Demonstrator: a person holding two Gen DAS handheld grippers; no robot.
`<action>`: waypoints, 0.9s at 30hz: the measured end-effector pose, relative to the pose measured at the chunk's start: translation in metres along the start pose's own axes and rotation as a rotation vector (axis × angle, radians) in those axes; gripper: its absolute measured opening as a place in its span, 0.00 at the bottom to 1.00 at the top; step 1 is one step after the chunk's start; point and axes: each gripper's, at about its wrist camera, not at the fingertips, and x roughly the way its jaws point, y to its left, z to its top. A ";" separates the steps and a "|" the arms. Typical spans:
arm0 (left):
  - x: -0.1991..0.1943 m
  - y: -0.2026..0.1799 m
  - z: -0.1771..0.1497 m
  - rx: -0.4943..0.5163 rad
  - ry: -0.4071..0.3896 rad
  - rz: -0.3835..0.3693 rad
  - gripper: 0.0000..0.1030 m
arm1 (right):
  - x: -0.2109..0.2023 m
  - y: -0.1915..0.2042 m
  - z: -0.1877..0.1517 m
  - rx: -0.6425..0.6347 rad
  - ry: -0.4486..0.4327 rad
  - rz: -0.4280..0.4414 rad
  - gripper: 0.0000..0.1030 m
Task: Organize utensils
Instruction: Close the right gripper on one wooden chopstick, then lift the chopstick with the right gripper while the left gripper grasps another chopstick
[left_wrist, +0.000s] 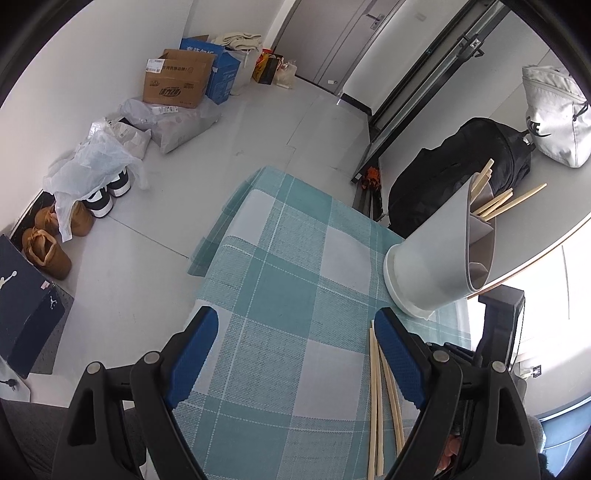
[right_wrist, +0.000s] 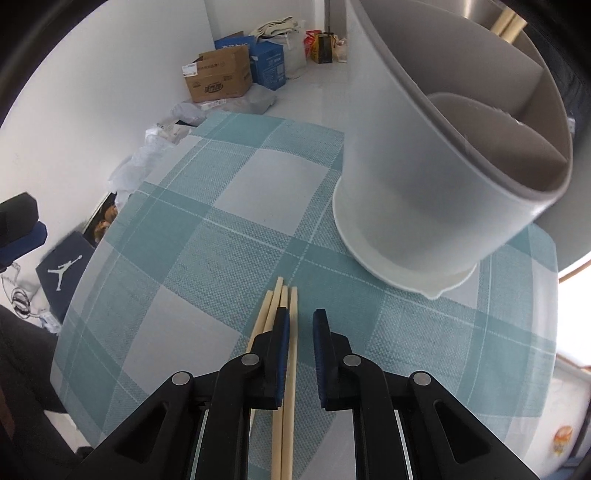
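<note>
Several wooden chopsticks (right_wrist: 271, 306) lie side by side on the teal checked tablecloth (right_wrist: 207, 229). My right gripper (right_wrist: 301, 314) hovers over their far ends with its jaws narrowed to a small gap. One chopstick runs through that gap beside the left pad, and the right pad does not touch it. A grey divided utensil holder (right_wrist: 424, 192) on a white base stands just beyond, with more chopsticks (left_wrist: 495, 206) in a far compartment. My left gripper (left_wrist: 295, 325) is wide open over bare cloth, with the loose chopsticks (left_wrist: 375, 387) under its right finger.
The holder (left_wrist: 436, 266) stands near the table's far right corner. Behind it a black backpack (left_wrist: 461, 173) and a white bag (left_wrist: 554, 114) rest on a grey ledge. On the floor to the left are cardboard boxes (left_wrist: 177, 81), plastic bags and shoes (left_wrist: 51, 243).
</note>
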 end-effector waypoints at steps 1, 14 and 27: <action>0.000 0.000 0.001 -0.001 0.001 -0.001 0.81 | 0.001 0.001 0.002 -0.001 0.003 -0.005 0.11; 0.001 0.003 0.002 -0.020 0.014 -0.009 0.81 | 0.003 -0.011 0.000 0.078 0.042 -0.008 0.11; 0.007 -0.004 -0.003 0.021 0.035 0.022 0.81 | 0.005 -0.005 0.004 -0.012 0.027 -0.086 0.10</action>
